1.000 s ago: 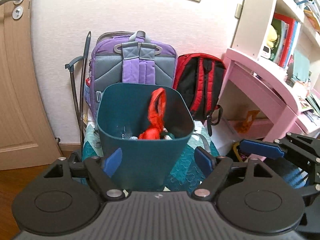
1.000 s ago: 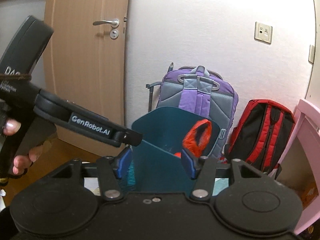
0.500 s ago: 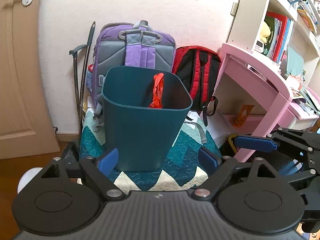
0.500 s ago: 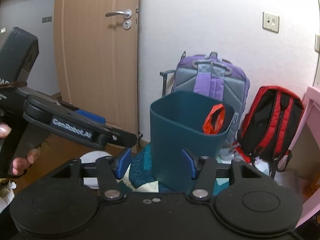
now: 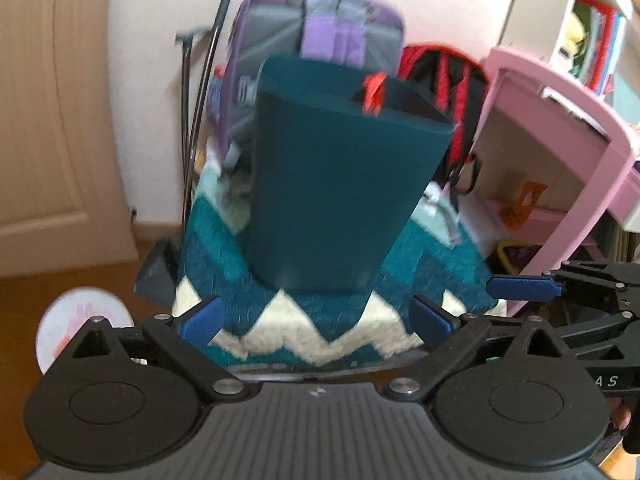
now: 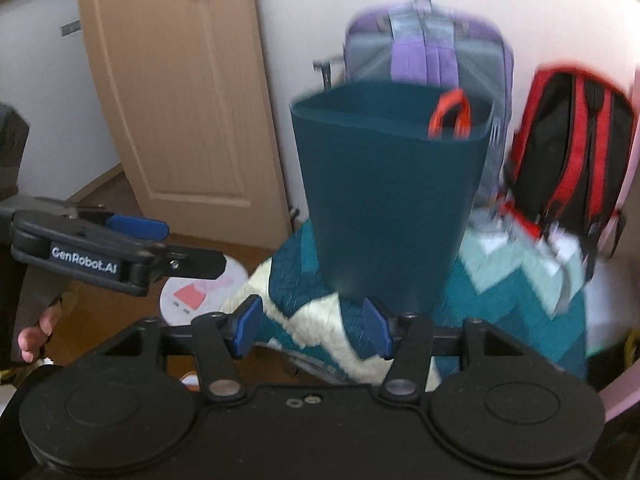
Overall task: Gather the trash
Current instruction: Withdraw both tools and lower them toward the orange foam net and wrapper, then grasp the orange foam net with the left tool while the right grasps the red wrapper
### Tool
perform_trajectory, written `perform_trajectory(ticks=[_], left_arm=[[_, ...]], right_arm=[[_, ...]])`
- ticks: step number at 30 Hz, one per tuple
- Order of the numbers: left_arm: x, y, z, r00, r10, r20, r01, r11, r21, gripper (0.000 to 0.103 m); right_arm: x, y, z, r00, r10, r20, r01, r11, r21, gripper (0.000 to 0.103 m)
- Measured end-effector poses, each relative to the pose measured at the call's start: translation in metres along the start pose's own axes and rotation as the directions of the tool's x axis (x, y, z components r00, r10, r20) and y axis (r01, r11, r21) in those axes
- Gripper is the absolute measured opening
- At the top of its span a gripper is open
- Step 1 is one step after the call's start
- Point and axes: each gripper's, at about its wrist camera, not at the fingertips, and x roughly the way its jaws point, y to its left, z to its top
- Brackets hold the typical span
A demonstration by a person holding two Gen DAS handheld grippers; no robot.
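A dark teal trash bin (image 5: pixel 340 184) stands on a teal and white zigzag quilt (image 5: pixel 304 328). It also shows in the right wrist view (image 6: pixel 392 200). A red plastic bag (image 5: pixel 374 90) pokes above its rim, seen too in the right wrist view (image 6: pixel 450 114). My left gripper (image 5: pixel 316 320) is open and empty, low in front of the bin. My right gripper (image 6: pixel 314 326) is open and empty, also short of the bin. Each gripper shows in the other's view: the right gripper (image 5: pixel 524 286) to the right, the left gripper (image 6: pixel 136 228) to the left.
A purple backpack (image 5: pixel 320 28) and a red backpack (image 5: pixel 448 76) lean on the wall behind the bin. A pink desk (image 5: pixel 560 120) stands right, a wooden door (image 6: pixel 180 80) left. A white round disc (image 5: pixel 80 320) lies on the wooden floor.
Both grippers have dropped lower and pulled back from the bin, so the views now look up at its side. Both stay open and empty.
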Motion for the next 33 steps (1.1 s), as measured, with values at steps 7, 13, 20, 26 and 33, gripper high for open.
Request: perform_trajectory(ticks=[7, 13, 20, 26, 33], left_arm=[[0.068, 0.035, -0.05, 0.992, 0.012, -0.124, -0.019, 0.998, -0.06, 0.099], [0.14, 0.061, -0.097, 0.962, 0.048, -0.268, -0.071, 0.995, -0.074, 0.099], [0.227, 0.085, -0.156, 0.9, 0.062, -0.432, -0.121, 0.986, -0.111, 0.099], [0.293, 0.091, -0.197, 0.85, 0.101, -0.517, -0.179, 0.978, -0.103, 0.099], [0.356, 0.109, -0.24, 0.792, 0.042, -0.609, -0.206, 0.958, -0.201, 0.099]], right_arm=[[0.078, -0.01, -0.055, 0.986, 0.027, -0.162, -0.014, 0.997, 0.082, 0.055], [0.151, -0.038, -0.098, 0.949, 0.034, -0.312, 0.034, 0.977, 0.211, 0.055], [0.228, -0.085, -0.152, 0.902, 0.037, -0.43, 0.142, 0.915, 0.377, 0.055], [0.285, -0.116, -0.184, 0.89, 0.024, -0.454, 0.227, 0.842, 0.49, 0.055], [0.35, -0.136, -0.215, 0.87, 0.046, -0.491, 0.258, 0.806, 0.533, 0.055]])
